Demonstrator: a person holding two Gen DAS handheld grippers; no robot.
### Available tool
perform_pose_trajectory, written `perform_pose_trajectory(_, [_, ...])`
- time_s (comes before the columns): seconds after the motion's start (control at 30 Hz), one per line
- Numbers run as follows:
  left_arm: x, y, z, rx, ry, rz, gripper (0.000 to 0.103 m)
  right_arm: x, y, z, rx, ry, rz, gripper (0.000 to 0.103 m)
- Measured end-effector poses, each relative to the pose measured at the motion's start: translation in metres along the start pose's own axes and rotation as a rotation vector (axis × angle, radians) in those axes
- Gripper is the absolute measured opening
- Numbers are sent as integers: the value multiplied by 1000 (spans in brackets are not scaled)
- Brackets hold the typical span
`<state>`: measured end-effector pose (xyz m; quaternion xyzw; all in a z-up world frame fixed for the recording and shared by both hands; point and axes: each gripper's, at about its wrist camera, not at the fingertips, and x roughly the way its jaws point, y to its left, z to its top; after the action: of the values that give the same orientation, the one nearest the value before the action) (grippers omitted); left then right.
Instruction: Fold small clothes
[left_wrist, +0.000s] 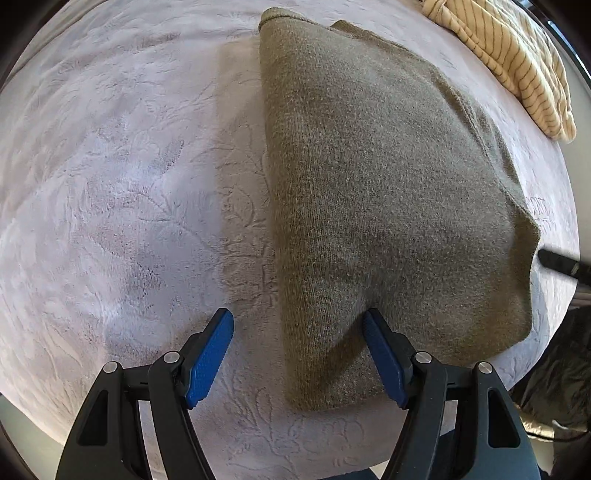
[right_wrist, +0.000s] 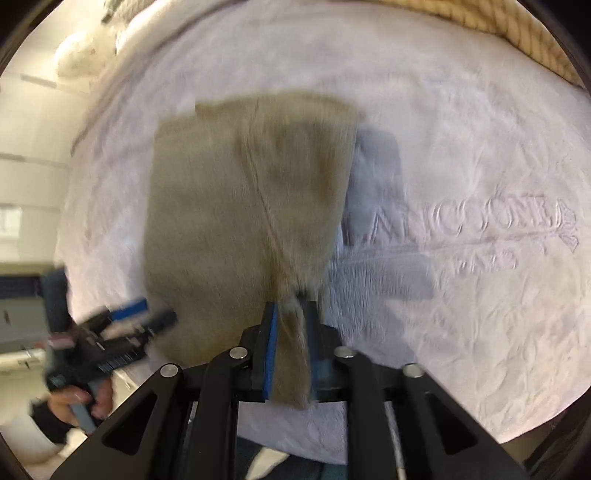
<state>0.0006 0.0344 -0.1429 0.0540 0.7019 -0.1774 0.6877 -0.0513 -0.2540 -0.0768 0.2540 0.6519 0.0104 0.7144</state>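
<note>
An olive-green knit garment (left_wrist: 388, 206) lies folded on a pale lilac embossed plush blanket (left_wrist: 110, 184), filling the centre and the 3 o'clock side of the left wrist view. The left gripper (left_wrist: 299, 332) hangs above the garment's near left corner, its blue-padded fingers (left_wrist: 210, 362) spread wide with nothing between them; one finger is over bare blanket, the other over the knit. At 1 o'clock, a cream striped garment (left_wrist: 517, 62) lies bunched near the blanket's far edge, apart from the olive one.

In the blurred right wrist view, the right gripper (right_wrist: 291, 314) is clamped tight on a pinched corner of the olive garment (right_wrist: 240, 206), which fans out toward 12 o'clock. Embossed lettering (right_wrist: 480, 225) marks the blanket at 3 o'clock. The left gripper (right_wrist: 147, 312) appears at 9 o'clock, held by the person's hand (right_wrist: 77, 402).
</note>
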Motion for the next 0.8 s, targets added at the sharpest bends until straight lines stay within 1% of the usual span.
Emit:
perform_pose_trajectory(0.07, [2,-1,1,-1,4,1,73,-1,-2,6,13,-4,13,21])
perform_pose_trajectory(0.17, [2,-1,3,-6,9,4,74,8,1,8,4,30,6,21])
perform_pose_trajectory(0.3, [1,-3,5,-9,10,7,74,26,1,-2,21,90,-4,21])
perform_pose_trajectory(0.4, [1,-4,3,-15,15,3,74,34,-10,-11,72,122,21,21])
perform_pose_trajectory(0.5, [0,-2,1,-16,17,1,74,39,-18,-14,99,113,2,18])
perform_pose_trajectory(0.63, [0,1,-4,-14,20,-5,74,48,-34,-16,163,119,20,18])
perform_pose_trajectory(0.73, [1,1,-4,-10,22,-3,73,52,-38,-17,176,126,24,18])
perform_pose_trajectory(0.8, [0,1,-4,-9,23,0,74,48,-35,-18,169,124,22,18])
